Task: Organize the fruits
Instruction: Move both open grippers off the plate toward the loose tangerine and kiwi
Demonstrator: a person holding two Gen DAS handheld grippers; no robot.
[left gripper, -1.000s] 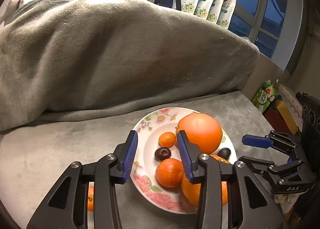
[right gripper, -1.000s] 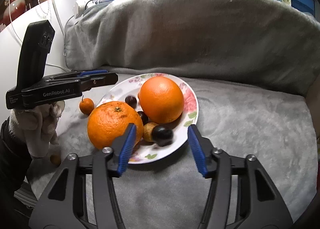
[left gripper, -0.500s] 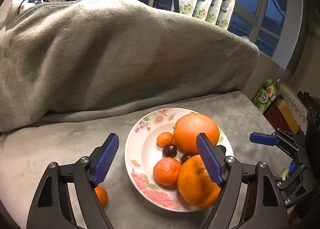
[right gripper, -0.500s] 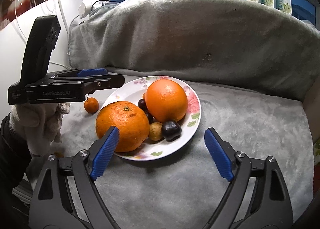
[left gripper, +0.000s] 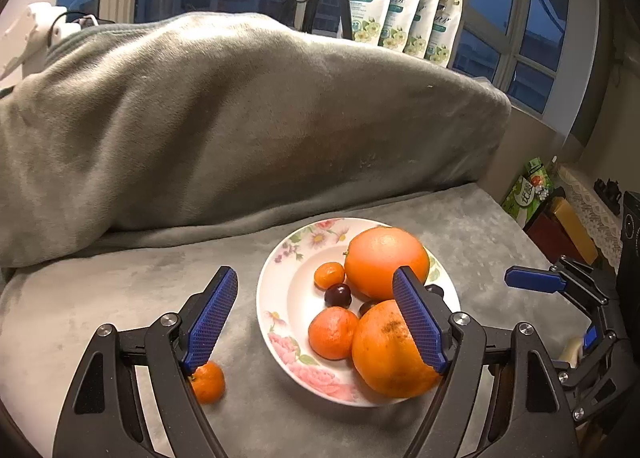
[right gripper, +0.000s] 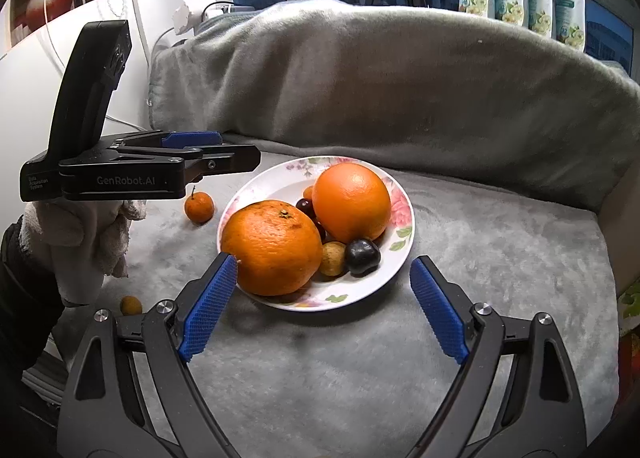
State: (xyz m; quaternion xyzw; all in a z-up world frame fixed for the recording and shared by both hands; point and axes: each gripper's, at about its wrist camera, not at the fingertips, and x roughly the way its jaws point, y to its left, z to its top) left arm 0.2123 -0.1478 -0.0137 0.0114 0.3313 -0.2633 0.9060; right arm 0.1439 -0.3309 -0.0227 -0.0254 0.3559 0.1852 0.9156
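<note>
Left wrist view: the left gripper (left gripper: 314, 316) hovers spread and empty, a stray mandarin (left gripper: 208, 382) just beneath its left finger, off the floral plate (left gripper: 280, 298). Right wrist view: the right gripper (right gripper: 324, 304), likewise spread and empty, faces the plate; the mandarin (right gripper: 199, 207) lies far left, nearer the left gripper (right gripper: 208, 160).

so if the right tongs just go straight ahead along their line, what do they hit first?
Probably the floral plate at its near rim, or the large orange on its left side; depth is unclear. The right tongs are open and empty.

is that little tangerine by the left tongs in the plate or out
Out. The small tangerine lies on the grey blanket beside the floral plate, clear of its rim.
</note>
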